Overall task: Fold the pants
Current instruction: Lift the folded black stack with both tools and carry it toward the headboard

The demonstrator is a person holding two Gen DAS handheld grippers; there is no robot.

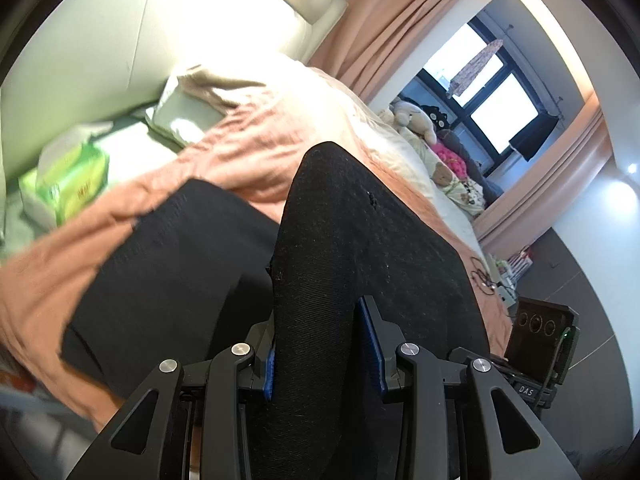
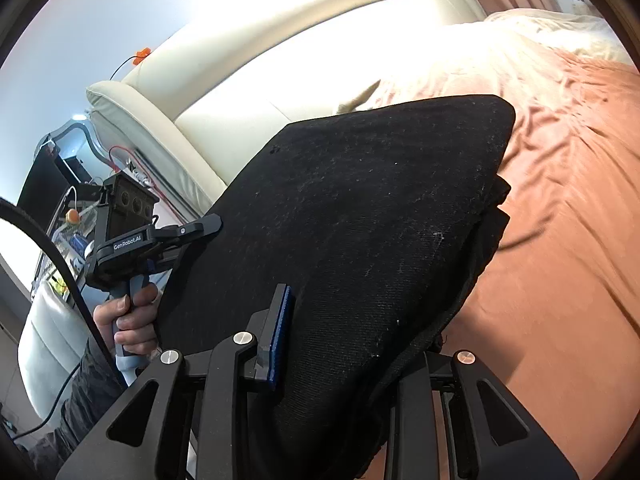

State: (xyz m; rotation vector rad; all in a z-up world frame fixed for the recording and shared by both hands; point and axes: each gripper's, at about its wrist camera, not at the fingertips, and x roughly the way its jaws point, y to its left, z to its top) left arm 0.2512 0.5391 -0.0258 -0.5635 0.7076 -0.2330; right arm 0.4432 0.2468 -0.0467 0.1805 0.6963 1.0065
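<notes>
Left claw (image 1: 320, 344) and right claw (image 2: 352, 340) angled downward, clamping black pants (image 2: 360, 220)

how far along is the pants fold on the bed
Done: a stretch of the black pants already lies flat on the orange sheet. In hand: the left gripper and right gripper each clamp the cloth, lifted as a doubled panel. Left: lay it down, then make any further folds.
</notes>
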